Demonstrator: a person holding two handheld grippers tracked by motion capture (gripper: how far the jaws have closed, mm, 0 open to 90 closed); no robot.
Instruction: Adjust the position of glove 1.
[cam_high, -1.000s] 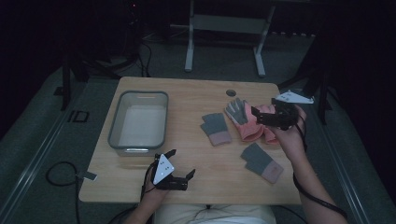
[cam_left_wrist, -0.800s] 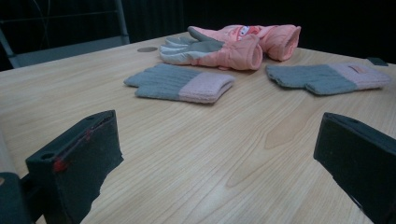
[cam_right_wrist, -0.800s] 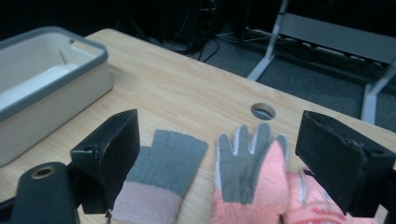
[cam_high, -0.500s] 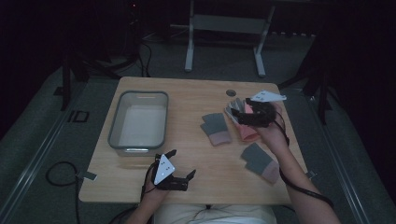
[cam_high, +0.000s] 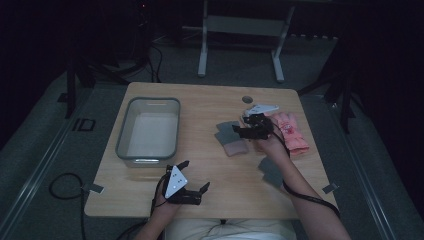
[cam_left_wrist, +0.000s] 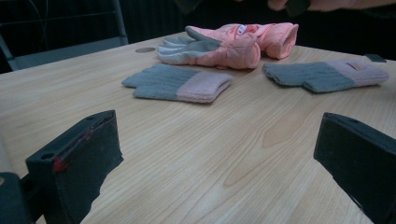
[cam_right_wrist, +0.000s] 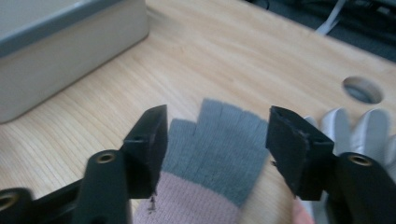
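Observation:
A grey knitted glove with a pink cuff (cam_high: 230, 139) lies flat near the table's middle. My right gripper (cam_high: 238, 131) hangs low over it. In the right gripper view the glove (cam_right_wrist: 224, 154) lies between the two jaws of this gripper (cam_right_wrist: 216, 133). The jaws have just been closing, and I see no pad pressing on the knit. A matching glove (cam_high: 272, 172) lies nearer the person, partly under the right forearm. A pair of padded pink gloves (cam_high: 291, 131) sits at the right. My left gripper (cam_high: 194, 176) rests at the front edge, open, with nothing in it.
A grey rectangular tray (cam_high: 122, 135) stands on the left half of the wooden table (cam_high: 210, 102); its wall (cam_right_wrist: 56, 51) is near in the right gripper view. A round cable hole (cam_high: 247, 99) lies at the back. The left gripper (cam_left_wrist: 219, 158) faces all the gloves (cam_left_wrist: 180, 84).
My right gripper has come left and down from above the pink gloves to the grey glove, with its jaws narrower. The left gripper has stayed put.

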